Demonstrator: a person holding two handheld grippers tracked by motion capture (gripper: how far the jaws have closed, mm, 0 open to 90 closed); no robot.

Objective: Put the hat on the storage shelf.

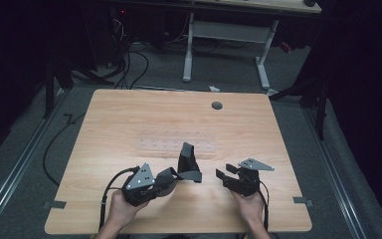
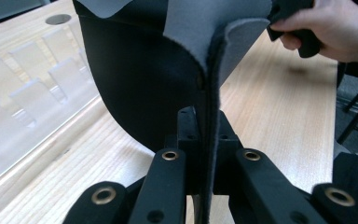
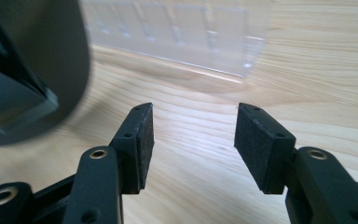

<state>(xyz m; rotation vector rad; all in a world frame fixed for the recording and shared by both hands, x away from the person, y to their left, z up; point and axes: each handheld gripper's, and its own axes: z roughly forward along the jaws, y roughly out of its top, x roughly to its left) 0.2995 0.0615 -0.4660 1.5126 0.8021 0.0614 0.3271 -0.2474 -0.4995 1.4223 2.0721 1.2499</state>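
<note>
- Felt pouch (image 2: 186, 28), dark outside and grey-lined, is hanging in our left gripper (image 2: 205, 140), whose jaws are closing tight on a seam of its grey edge in the left gripper view.
- We are holding that left gripper (image 1: 144, 186) at about 7 o'clock on the table (image 1: 119, 114), with the pouch (image 1: 186, 164) rising from it toward the table's centre, one flap folding over at 3 o'clock of the gripper.
- We are keeping our right gripper (image 3: 193, 140) wide open and gripping nothing, its pads (image 3: 144, 140) hovering over bare wood; from above, it (image 1: 229, 175) is sitting at about 5 o'clock on the table, just beside the pouch's flap but apart from it.
- Beyond both grippers, toward 12 o'clock, a clear plastic rack (image 1: 176, 145) with a row of slots is lying across the table's middle, with a grey cable hole (image 1: 217, 105) farther back.
- We are judging that the step in hand is steadying the pouch with the left while the right is preparing to take its free edge.
- Next, we are needing to bring the open right jaws toward 9 o'clock onto the loose flap and close on one layer alone, so that the mouth can be spread.
</note>
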